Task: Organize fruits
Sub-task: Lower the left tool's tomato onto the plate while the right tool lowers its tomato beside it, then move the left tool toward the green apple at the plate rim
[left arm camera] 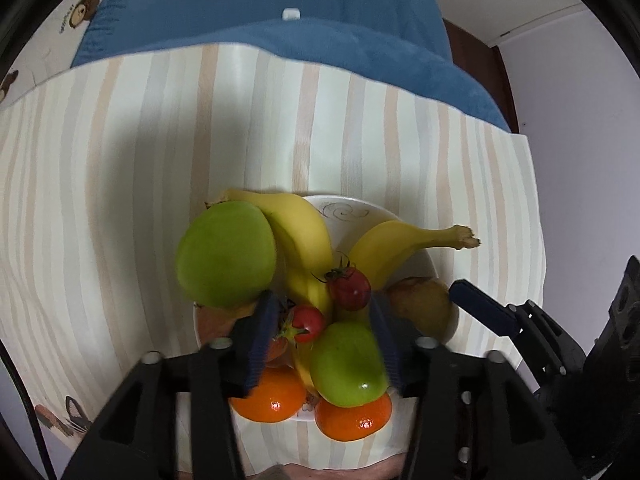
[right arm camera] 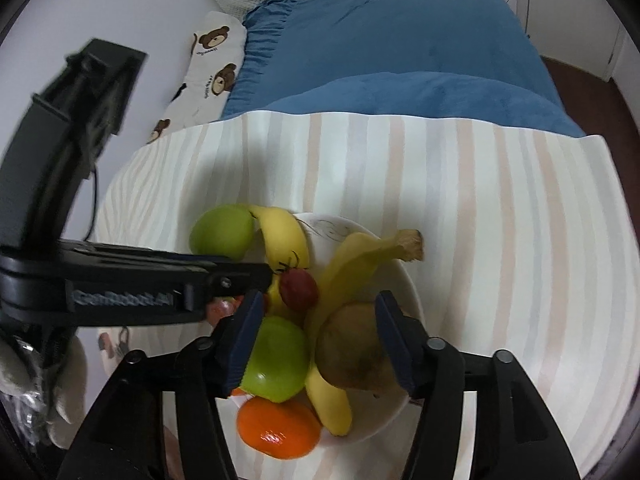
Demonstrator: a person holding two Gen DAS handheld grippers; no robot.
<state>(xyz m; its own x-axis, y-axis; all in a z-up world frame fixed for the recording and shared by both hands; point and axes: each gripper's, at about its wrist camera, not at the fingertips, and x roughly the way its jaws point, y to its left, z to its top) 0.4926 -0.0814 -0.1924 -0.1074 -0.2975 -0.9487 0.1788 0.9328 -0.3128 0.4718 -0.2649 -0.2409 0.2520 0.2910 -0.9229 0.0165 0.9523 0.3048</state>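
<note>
Left gripper (left arm camera: pixel 322 334) sits wide open low in its frame, jaws straddling the two tomatoes (left arm camera: pixel 349 289) and the small green apple (left arm camera: pixel 345 364), not pinching anything. Right gripper (right arm camera: pixel 316 344) is wide open too, jaws around the green apple (right arm camera: pixel 276 358) and the brownish pear (right arm camera: pixel 352 346), gripping neither.

All the fruit is heaped on a white plate (left arm camera: pixel 360 210) at frame centre, on the striped worktop (left arm camera: pixel 120 200): two bananas (left arm camera: pixel 396 246), a big green apple (left arm camera: pixel 226 254), two oranges (left arm camera: pixel 268 398).

The left view shows both oranges; the right view shows one, plus the other gripper at left. Blue bedding (right arm camera: pixel 400 52) fills the top.
</note>
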